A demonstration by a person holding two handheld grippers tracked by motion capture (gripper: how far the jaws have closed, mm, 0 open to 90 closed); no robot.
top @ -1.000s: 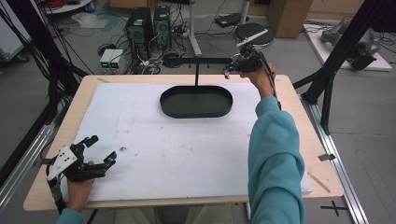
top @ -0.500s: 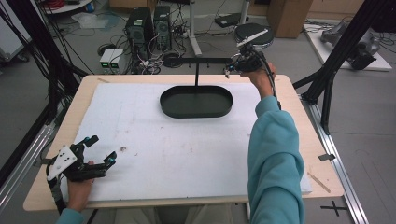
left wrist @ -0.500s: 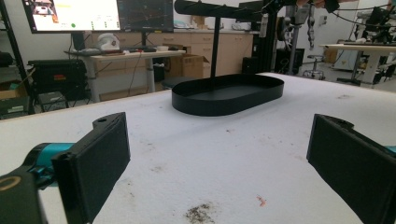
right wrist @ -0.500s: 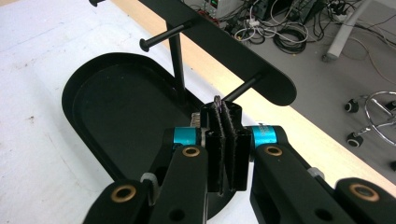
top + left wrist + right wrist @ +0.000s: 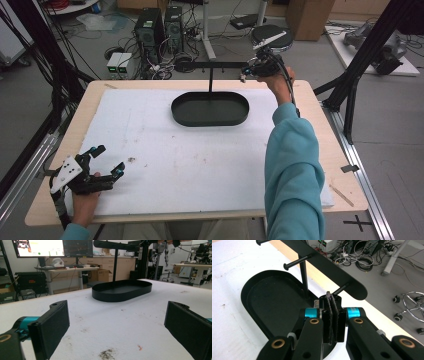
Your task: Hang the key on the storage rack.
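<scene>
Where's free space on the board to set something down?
Widest bare patch: the white board between the black oval tray and the near edge, right of the left tongs. Another strip lies left of the tray. It is crowded at the far right, where the shut right tongs sit at the end of the stand's crossbar.

PC towers (image 5: 159,25) w/ cable tangle (image 5: 172,57) on floor, black stool (image 5: 272,37), monitors (image 5: 51,247) beyond.

What I count on my table
One black oval tray (image 5: 210,120) at twelve o'clock, one T-shaped stand (image 5: 220,65) with three pegs (image 5: 294,263), one white mat (image 5: 165,150), my two grippers.
</scene>
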